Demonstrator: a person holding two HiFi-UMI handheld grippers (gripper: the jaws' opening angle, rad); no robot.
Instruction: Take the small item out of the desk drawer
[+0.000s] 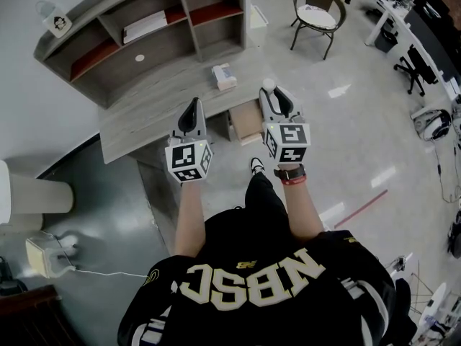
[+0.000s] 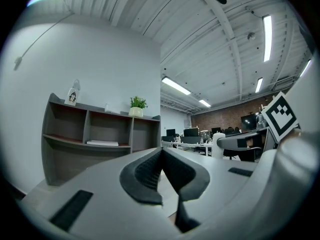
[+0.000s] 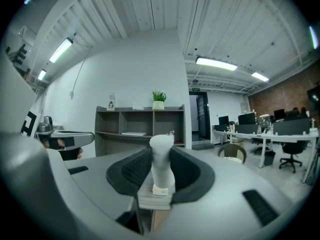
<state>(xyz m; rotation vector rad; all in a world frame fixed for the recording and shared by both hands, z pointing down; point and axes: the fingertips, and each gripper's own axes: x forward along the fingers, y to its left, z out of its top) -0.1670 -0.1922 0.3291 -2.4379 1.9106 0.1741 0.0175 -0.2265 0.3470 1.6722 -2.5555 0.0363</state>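
Observation:
My right gripper [image 1: 269, 87] is shut on a small white item [image 1: 268, 84] with a rounded top, held above the desk's front edge. In the right gripper view the item [image 3: 161, 156] stands upright between the dark pads [image 3: 131, 171], pinched at its narrow waist. Just below and to the left, the desk drawer [image 1: 246, 120] stands pulled open, its wooden inside showing. My left gripper [image 1: 193, 107] hovers over the grey desk [image 1: 144, 114], left of the drawer. Its jaws meet with nothing between them in the left gripper view [image 2: 161, 152].
A grey shelf unit [image 1: 144, 27] rises at the back of the desk, with a plant pot [image 3: 158, 102] on top. A small box [image 1: 224, 76] lies on the desk near the drawer. A round chair [image 1: 317, 13] and office desks [image 1: 403, 27] stand to the right.

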